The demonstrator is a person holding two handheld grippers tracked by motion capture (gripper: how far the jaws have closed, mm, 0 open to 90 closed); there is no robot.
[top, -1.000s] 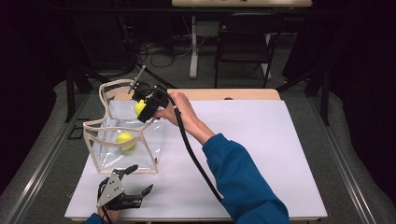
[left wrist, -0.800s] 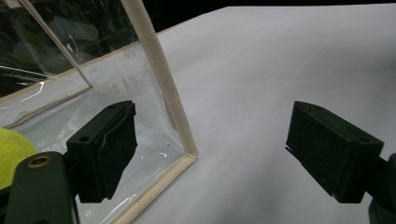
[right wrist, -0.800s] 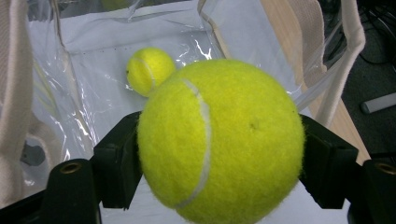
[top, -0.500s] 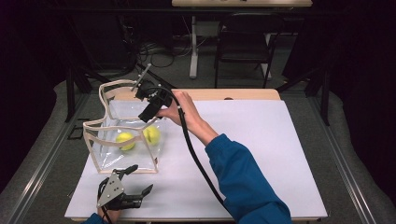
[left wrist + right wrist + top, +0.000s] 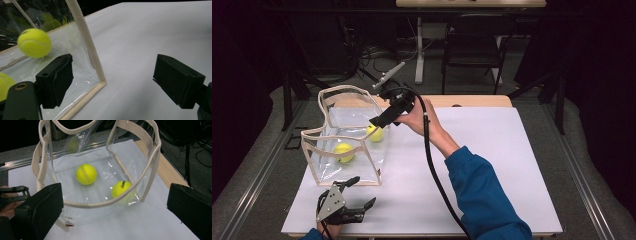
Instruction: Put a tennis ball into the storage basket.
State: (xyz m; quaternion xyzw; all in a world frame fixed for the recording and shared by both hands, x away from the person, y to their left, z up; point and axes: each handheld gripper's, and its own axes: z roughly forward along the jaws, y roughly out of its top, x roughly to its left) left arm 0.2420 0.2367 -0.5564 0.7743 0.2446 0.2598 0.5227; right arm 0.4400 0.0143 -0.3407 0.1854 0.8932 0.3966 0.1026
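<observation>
My right gripper (image 5: 379, 121) hangs wide open and empty above the clear bag (image 5: 343, 150), where 2 tennis balls (image 5: 86, 174) lie. My left gripper (image 5: 357, 192) gapes idle beside it; withdrawing carelessly might snag a handle (image 5: 147, 142).

Dark chair (image 5: 472, 47) and floor cables (image 5: 362, 57) beyond the table (image 5: 512, 165)

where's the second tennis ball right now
In the high view it lies inside the clear bag at table left, at, just below the open right gripper, beside the other ball.
</observation>
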